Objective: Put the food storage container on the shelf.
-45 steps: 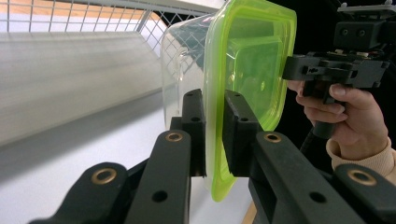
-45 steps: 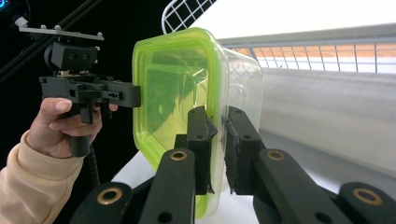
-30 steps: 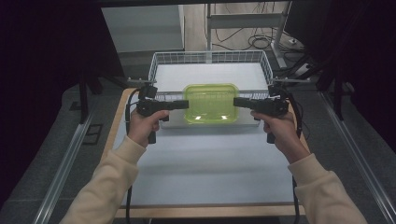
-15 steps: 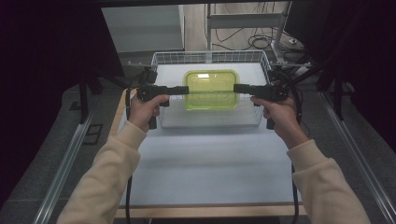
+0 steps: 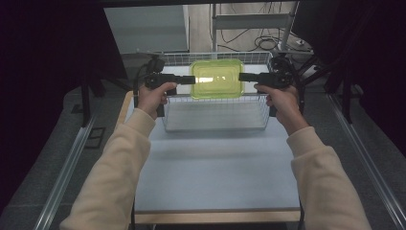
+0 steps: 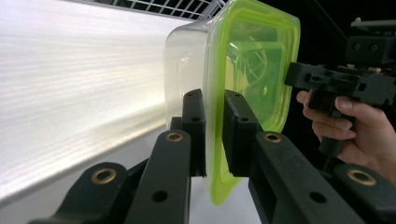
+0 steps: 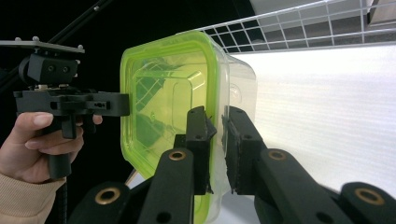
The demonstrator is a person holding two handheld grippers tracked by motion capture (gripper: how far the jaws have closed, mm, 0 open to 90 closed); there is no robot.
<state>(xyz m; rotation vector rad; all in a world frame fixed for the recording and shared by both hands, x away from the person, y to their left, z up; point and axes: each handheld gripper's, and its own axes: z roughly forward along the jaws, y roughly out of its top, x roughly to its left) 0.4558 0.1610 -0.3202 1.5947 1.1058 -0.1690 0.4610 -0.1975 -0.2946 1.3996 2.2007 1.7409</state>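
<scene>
- Left tool (image 5: 191, 79): clenched on the left rim of the lidded plastic container (image 5: 216, 78); in the left gripper view its jaws pinch the yellow-green lid (image 6: 252, 70) edge from both sides.
- Right tool (image 5: 242, 76): clamped on the opposite rim; in the right gripper view its jaws close across the lid edge where it meets the clear tub.
- Container: held level between the two tools, in the air over the wire basket (image 5: 215, 112), nearer the basket's far wall than its near wall. Tub clear, lid translucent green.
- Each hand (image 5: 152, 97) grips its tool from outside the basket's ends; cream sleeves run down to the bottom of the high view.
- Surface (image 5: 215, 167): pale, white-topped, with a wooden edge showing along the near and left sides. Bare between the basket and the person.
- Basket sits at the far end of the surface, beneath and just ahead of both tools; white liner visible through its mesh.
- Room: dark to either side of the tools. Grey carpeted floor with metal rails (image 5: 62, 177) flanking the surface. Beyond the basket, a metal frame and loose cables (image 5: 268, 43) on the floor.
</scene>
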